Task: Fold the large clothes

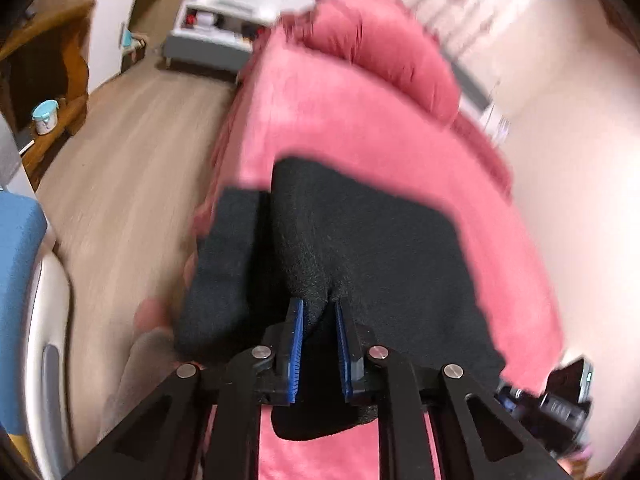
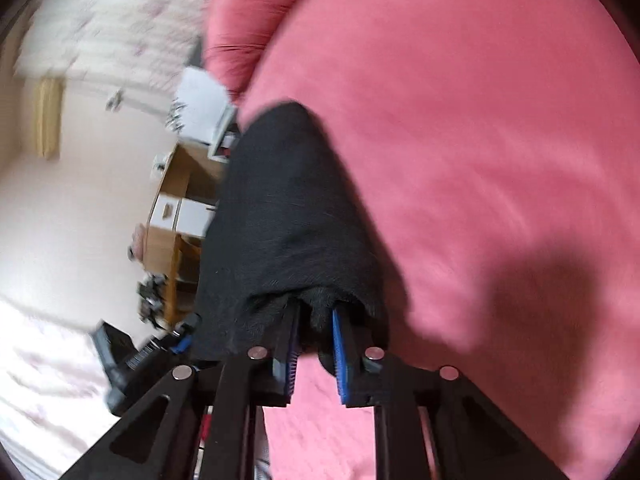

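**Both grippers pinch the black garment over pink cloth**

The left gripper [image 1: 319, 308] is clenched on a fold of the black garment [image 1: 340, 240], its blue pads [image 1: 297, 344] squeezing the fabric into a puckered ridge. The garment hangs forward from the jaws, draped across a pink cloth [image 1: 340, 120] that bunches up at the far end. To the left lies a wooden floor [image 1: 132, 160], with a low white cabinet [image 1: 224, 20] far off and a blue cushion [image 1: 18, 280] at the near left edge. The view is blurred.

The right gripper [image 2: 316, 316] is likewise clamped on the black garment [image 2: 288, 220]; a rolled edge of the fabric sits between its blue pads [image 2: 340, 344] and the rest rises away from the jaws. The pink cloth [image 2: 480, 160] fills the right side of that view, touching the garment along its edge. At the left, beyond a pale wall, stands a wooden cupboard [image 2: 176, 216]. The other gripper's black frame shows low at the left.
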`<state>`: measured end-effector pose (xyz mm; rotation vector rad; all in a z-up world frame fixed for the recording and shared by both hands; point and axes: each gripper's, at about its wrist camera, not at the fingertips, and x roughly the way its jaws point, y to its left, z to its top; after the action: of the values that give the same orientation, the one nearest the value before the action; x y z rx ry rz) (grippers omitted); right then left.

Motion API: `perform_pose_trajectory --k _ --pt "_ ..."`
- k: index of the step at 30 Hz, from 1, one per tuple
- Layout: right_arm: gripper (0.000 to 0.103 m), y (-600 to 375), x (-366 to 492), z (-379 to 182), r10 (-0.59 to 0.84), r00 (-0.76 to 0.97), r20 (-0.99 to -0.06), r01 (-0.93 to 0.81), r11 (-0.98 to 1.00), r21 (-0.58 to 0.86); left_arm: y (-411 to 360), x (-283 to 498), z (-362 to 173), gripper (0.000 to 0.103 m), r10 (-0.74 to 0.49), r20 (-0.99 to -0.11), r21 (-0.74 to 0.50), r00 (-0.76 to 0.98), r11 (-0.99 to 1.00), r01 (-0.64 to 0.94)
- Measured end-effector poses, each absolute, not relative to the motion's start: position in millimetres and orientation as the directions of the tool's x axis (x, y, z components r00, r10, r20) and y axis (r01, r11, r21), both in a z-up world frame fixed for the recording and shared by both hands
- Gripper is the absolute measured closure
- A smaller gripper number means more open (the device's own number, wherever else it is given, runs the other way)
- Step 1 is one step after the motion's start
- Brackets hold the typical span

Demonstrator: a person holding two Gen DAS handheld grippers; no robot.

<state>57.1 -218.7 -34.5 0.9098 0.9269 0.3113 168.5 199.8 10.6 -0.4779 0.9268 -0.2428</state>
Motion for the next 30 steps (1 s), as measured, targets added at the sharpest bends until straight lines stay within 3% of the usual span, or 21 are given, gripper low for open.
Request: perform_pose_trajectory --k 3,5,6,7,8,9,10,14,17,20,22,24,25,26,27,30 --pt "0.091 -196 57 9 0.571 0.614 -0.545 -0.015 0.699 0.715 221 168 36 0.088 -0.341 -0.667 -0.466 0.663 0.885 -0.013" --pt "0.090 -181 60 11 0.570 0.586 -0.576 -0.053 0.736 0.675 229 172 30 0.088 -0.286 -0.686 -0.405 0.669 0.914 -0.025" --pt "0.089 -173 63 1 0.553 0.556 -0.620 -0.044 0.765 0.643 229 176 14 0.088 -0.255 -0.718 -0.357 0.647 0.933 -0.030" --pt "0.082 -165 67 -13 0.522 0.518 -0.677 -0.030 0.803 0.596 228 179 0 0.102 -0.220 -0.742 -0.308 0.634 0.951 -0.030" --pt "0.074 -158 71 -30 0.482 0.472 -0.738 -0.018 0.842 0.539 224 181 -20 0.103 -0.129 -0.781 -0.198 0.611 0.979 -0.048" --pt "0.074 -153 70 -46 0.419 0.435 -0.797 0.013 0.882 0.471 221 184 -43 0.103 -0.029 -0.829 -0.077 0.558 0.995 -0.062" --pt "0.074 -158 62 -51 0.417 0.455 -0.787 0.035 0.874 0.484 222 182 -58 0.103 -0.015 -0.850 -0.050 0.527 0.997 -0.054" --pt "0.067 -192 39 -32 0.498 0.530 -0.686 0.081 0.776 0.626 235 159 -54 0.103 -0.082 -0.810 -0.147 0.580 0.987 -0.066" --pt "0.066 -215 38 -16 0.424 0.610 -0.670 0.139 0.775 0.617 235 146 -29 0.102 -0.109 -0.740 -0.209 0.664 0.975 -0.073" --pt "0.070 -213 56 -11 0.418 0.616 -0.668 0.131 0.782 0.610 210 146 -17 0.086 -0.162 -0.715 -0.222 0.681 0.975 -0.001" --pt "0.070 -196 67 -10 0.412 0.597 -0.689 0.097 0.815 0.571 182 152 -19 0.056 -0.158 -0.719 -0.161 0.676 0.985 0.058" --pt "0.070 -174 72 -20 0.399 0.528 -0.749 0.063 0.862 0.503 161 160 -38 0.040 -0.110 -0.760 -0.061 0.641 0.993 0.098" --pt "0.068 -165 68 -32 0.349 0.481 -0.805 0.060 0.902 0.427 154 163 -49 0.040 -0.073 -0.789 -0.016 0.611 0.995 0.098" --pt "0.059 -159 66 -44 0.306 0.454 -0.837 0.047 0.930 0.365 149 162 -59 0.040 -0.043 -0.801 0.016 0.598 0.995 0.094" --pt "0.059 -156 59 -60 0.272 0.426 -0.863 0.037 0.948 0.317 145 156 -61 0.040 -0.026 -0.786 0.040 0.618 0.995 0.093" --pt "0.059 -160 33 -55 0.288 0.471 -0.834 0.015 0.942 0.334 144 140 -56 0.040 -0.040 -0.770 0.044 0.637 0.992 0.115"
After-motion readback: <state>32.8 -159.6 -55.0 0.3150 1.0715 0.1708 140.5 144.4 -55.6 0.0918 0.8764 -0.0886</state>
